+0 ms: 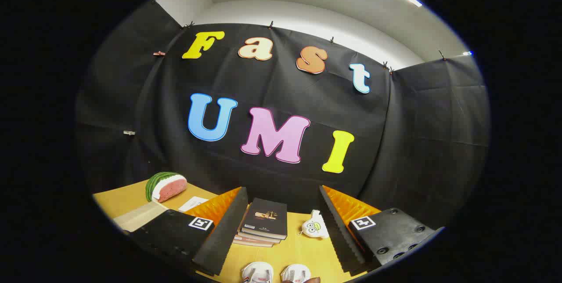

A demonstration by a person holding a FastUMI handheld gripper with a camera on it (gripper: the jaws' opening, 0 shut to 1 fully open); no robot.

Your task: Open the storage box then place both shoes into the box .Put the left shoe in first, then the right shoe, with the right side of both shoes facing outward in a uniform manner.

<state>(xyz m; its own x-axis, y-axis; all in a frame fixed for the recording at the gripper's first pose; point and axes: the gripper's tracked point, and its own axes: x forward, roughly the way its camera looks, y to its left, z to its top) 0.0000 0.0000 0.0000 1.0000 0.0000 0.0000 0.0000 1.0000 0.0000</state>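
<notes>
Gripper view, itemised: gripper (281, 226) spread wide, holding nothing, above a yellow wooden tabletop (303, 248); pair of small white shoes (276, 273) between the fingers at the near edge; stack of dark books (263, 223) and white plush toy (315, 226) beyond. Storage box unlocated. Risk, judged: grabbing the wrong shoe first, since the two look alike.

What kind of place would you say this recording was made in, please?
Probably a staged recording booth, not a home: black cloth wall pinned up around a wooden table set with props, namely a watermelon slice, stacked books and a pair of shoes. The gripper is open, empty.
</notes>
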